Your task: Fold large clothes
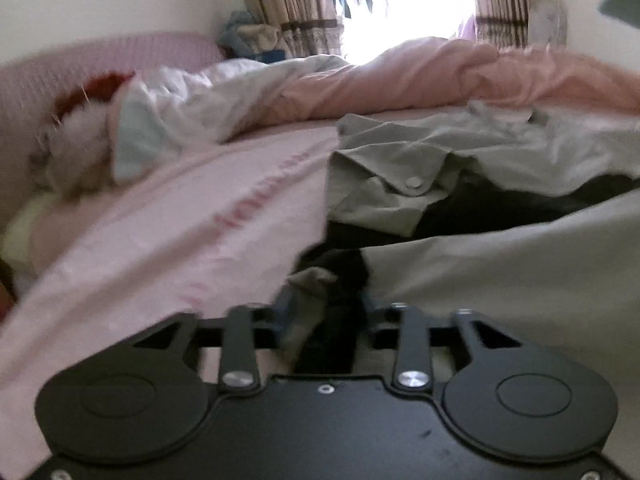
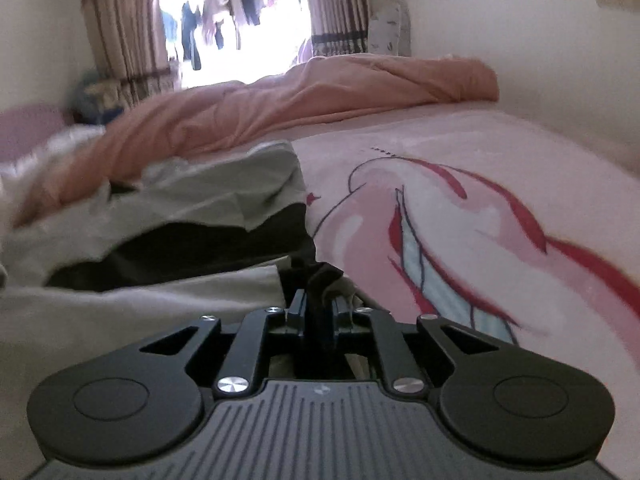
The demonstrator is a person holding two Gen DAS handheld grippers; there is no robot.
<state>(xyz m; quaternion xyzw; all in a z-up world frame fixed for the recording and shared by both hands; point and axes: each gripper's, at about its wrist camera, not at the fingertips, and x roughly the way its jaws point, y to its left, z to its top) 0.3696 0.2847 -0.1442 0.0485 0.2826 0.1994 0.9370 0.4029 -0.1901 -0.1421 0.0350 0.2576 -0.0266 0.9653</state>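
Risk: the grey jacket (image 1: 500, 264) is slipping from thin corner pinches, or its dark lining is bunching as I am lifting, skewing the fold. Left gripper (image 1: 326, 300): jaws partly closed, pinching a hem corner. Right gripper (image 2: 320, 280): jaws nearly closed, clamping a fabric edge. The jacket is lying on the bed (image 2: 480, 200), stretching between both.

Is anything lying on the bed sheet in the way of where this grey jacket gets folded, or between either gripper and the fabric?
Nothing visible. Both the left gripper and the right gripper are shut on the grey jacket edge. The pink bed sheet beside it shows bare; the peach duvet lies bunched farther back.
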